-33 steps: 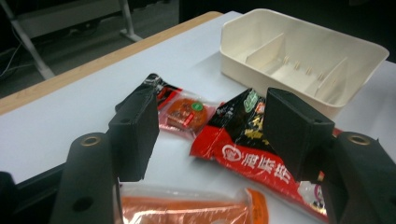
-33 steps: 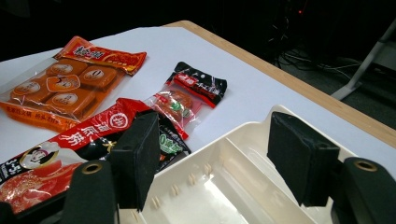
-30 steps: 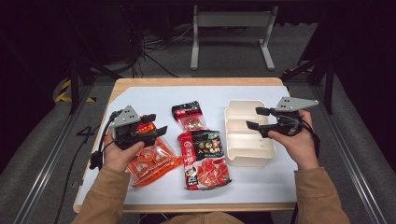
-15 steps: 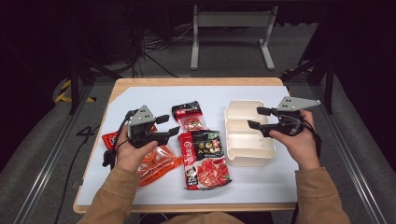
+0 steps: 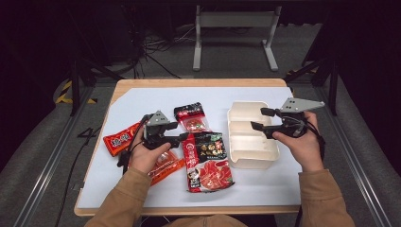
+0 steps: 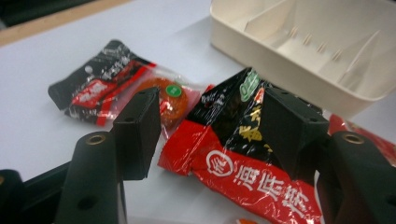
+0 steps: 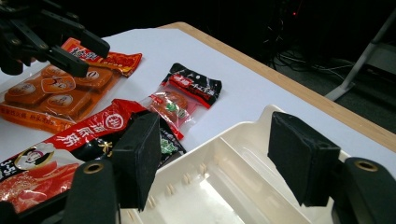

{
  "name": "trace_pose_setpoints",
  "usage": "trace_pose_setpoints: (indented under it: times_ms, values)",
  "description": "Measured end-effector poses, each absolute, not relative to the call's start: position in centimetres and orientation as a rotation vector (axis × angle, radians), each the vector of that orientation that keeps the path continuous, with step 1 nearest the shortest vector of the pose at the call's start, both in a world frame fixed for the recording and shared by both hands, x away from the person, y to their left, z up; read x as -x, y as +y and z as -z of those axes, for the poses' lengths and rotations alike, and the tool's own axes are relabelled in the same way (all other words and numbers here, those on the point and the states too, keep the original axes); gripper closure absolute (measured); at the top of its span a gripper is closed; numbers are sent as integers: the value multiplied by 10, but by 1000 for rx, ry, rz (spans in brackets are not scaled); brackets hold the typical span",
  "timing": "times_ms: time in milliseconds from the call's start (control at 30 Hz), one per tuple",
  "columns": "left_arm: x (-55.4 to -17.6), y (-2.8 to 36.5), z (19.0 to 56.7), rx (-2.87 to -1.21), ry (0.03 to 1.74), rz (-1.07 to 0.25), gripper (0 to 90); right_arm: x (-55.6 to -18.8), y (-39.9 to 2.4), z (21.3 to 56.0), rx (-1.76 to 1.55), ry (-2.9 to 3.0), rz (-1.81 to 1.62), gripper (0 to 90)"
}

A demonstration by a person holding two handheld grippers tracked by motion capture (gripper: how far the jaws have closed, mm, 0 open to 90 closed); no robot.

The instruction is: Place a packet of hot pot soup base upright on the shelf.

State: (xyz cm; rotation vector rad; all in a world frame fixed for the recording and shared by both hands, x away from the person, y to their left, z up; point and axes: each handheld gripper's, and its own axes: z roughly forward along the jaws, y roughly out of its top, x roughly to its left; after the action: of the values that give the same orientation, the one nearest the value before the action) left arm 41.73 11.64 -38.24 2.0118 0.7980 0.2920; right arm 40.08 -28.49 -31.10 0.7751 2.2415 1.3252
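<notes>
A large red and black snack packet (image 5: 208, 161) lies mid-table, its top corner (image 6: 243, 177) between the jaws of my left gripper (image 5: 181, 136) (image 6: 210, 107). Those jaws stand open, low over it, and the pads do not press on it. A small black and red packet (image 5: 191, 116) (image 6: 102, 93) lies just beyond. At the right, my right gripper (image 5: 257, 118) (image 7: 215, 154) hovers open over a cream divided tray (image 5: 250, 156) (image 7: 224, 196), with nothing between its fingers.
An orange packet of cakes (image 5: 168, 165) (image 7: 51, 93) lies under my left hand. A long red-orange packet (image 5: 118, 140) (image 7: 107, 58) sits at the far left. The white sheet (image 5: 142, 104) covers the wooden table.
My left gripper has moved right and down, from over the orange packet to the large packet's top corner, uncovering the long red-orange packet. The right gripper has stayed put.
</notes>
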Motion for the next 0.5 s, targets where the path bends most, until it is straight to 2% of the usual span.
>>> trace_pose_setpoints:
  times_ms: [500]
  values:
    - [-435, 104, 409, -2091, 875, -187, 370, -402, -283, 314, -786, 2235, -1303, 315]
